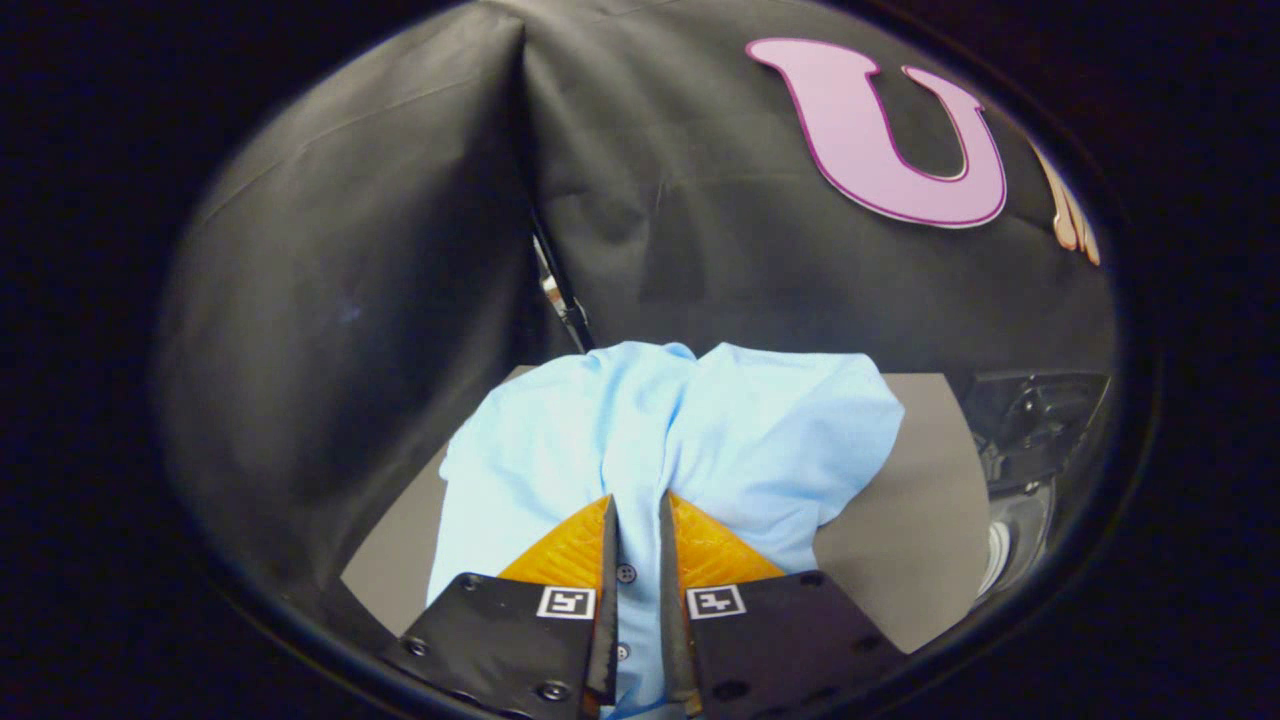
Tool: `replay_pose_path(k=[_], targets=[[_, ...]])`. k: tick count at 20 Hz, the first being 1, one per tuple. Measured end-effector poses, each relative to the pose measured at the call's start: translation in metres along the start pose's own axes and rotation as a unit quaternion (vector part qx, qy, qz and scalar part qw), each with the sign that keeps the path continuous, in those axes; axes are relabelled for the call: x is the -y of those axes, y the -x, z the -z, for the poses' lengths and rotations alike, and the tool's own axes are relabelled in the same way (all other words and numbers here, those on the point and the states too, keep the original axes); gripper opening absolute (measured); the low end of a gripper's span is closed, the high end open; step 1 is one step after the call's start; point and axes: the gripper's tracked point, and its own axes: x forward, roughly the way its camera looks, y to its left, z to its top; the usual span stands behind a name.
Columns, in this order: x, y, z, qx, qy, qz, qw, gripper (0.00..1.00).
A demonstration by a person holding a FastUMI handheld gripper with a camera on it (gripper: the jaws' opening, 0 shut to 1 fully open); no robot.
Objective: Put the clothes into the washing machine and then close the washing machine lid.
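A light blue buttoned shirt (pixel 700 440) is bunched up over the grey tabletop (pixel 920 540). My gripper (pixel 637 510) is shut on the shirt: a fold of its button strip is pinched in the narrow gap between the two fingers, and the cloth spreads out ahead of the fingertips to both sides. A dark machine part (pixel 1030 440), likely the washing machine, shows past the table's right side; its lid and opening are hard to make out.
The booth's black cloth wall (pixel 400 250) rises right behind the table, with a corner seam and a metal strut (pixel 560 295) beyond the shirt. Bare grey table (pixel 395 560) lies on either side of the shirt.
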Motion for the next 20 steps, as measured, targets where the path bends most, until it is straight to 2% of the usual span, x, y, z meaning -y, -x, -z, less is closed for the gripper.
replay_pose_path(k=[1,5,7,8,12,16,20], targets=[[0.002,-0.002,-0.013,0.035,-0.018,0.000,0.999,0.46],[0.003,0.007,-0.035,0.084,0.020,-0.009,0.996,0.16],[-0.003,0.018,-0.051,0.117,-0.006,-0.031,0.993,0.00],[-0.003,0.029,-0.064,0.139,-0.015,-0.038,0.989,0.00],[0.017,0.077,-0.096,0.208,-0.014,-0.013,0.978,0.00],[0.034,0.131,-0.121,0.244,0.008,0.016,0.970,0.00],[0.079,0.178,-0.141,0.287,0.002,0.016,0.958,0.00]])
